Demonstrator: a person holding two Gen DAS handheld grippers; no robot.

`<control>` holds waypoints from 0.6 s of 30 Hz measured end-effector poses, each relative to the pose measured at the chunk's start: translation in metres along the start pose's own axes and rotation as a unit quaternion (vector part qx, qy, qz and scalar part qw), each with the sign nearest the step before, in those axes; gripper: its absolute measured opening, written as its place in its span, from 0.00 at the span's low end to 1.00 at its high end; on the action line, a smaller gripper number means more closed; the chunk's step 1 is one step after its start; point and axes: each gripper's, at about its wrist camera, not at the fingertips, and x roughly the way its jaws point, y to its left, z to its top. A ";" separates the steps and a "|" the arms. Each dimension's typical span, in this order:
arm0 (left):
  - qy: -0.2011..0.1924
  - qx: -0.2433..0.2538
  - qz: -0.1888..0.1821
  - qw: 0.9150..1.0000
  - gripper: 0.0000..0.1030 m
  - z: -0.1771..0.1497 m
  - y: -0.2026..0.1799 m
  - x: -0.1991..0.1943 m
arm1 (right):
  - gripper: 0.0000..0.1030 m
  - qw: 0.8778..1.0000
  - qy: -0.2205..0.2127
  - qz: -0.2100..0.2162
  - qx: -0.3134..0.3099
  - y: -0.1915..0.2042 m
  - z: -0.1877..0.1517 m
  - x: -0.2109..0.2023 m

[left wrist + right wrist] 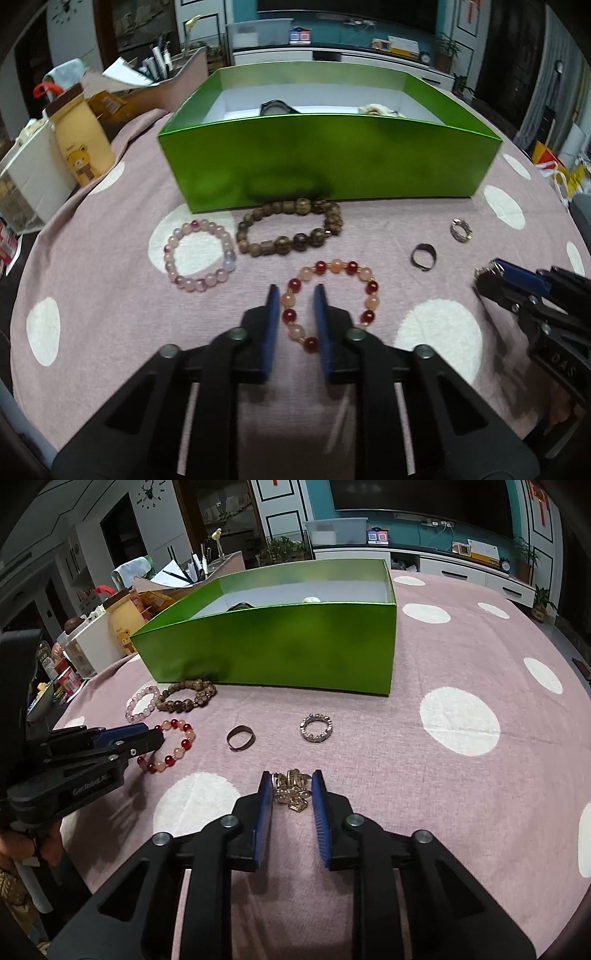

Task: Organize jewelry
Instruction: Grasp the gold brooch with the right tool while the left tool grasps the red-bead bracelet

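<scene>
A green box stands on the pink dotted cloth with a dark item and a pale item inside. In front lie a brown bead bracelet, a pale pink bracelet, a red-and-peach bracelet, a dark ring and a silver ring. My left gripper is open, its fingers astride the left side of the red-and-peach bracelet. My right gripper is open around a gold chain pile.
A yellow bear carton, white boxes and clutter crowd the table's left edge. The right gripper shows at the right of the left wrist view. Pink cloth with white dots stretches right of the box.
</scene>
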 end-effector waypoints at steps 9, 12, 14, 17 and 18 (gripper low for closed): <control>0.006 -0.024 -0.023 0.999 0.07 0.003 0.005 -0.007 | 0.20 1.000 -0.014 0.008 0.007 -0.001 0.000 -0.011; -0.009 -0.031 -0.030 0.999 0.07 0.006 0.007 -0.021 | 0.21 1.000 -0.023 0.012 0.013 -0.003 0.000 -0.020; -0.022 -0.031 -0.034 0.999 0.07 0.010 0.008 -0.031 | 0.21 0.999 -0.029 0.013 0.017 -0.004 0.000 -0.026; -0.034 -0.032 -0.041 0.998 0.07 0.015 0.008 -0.043 | 0.21 0.999 -0.041 0.014 0.021 -0.005 0.000 -0.037; -0.041 -0.030 -0.042 0.998 0.07 0.017 0.007 -0.048 | 0.21 0.999 -0.043 0.014 0.021 -0.005 0.001 -0.040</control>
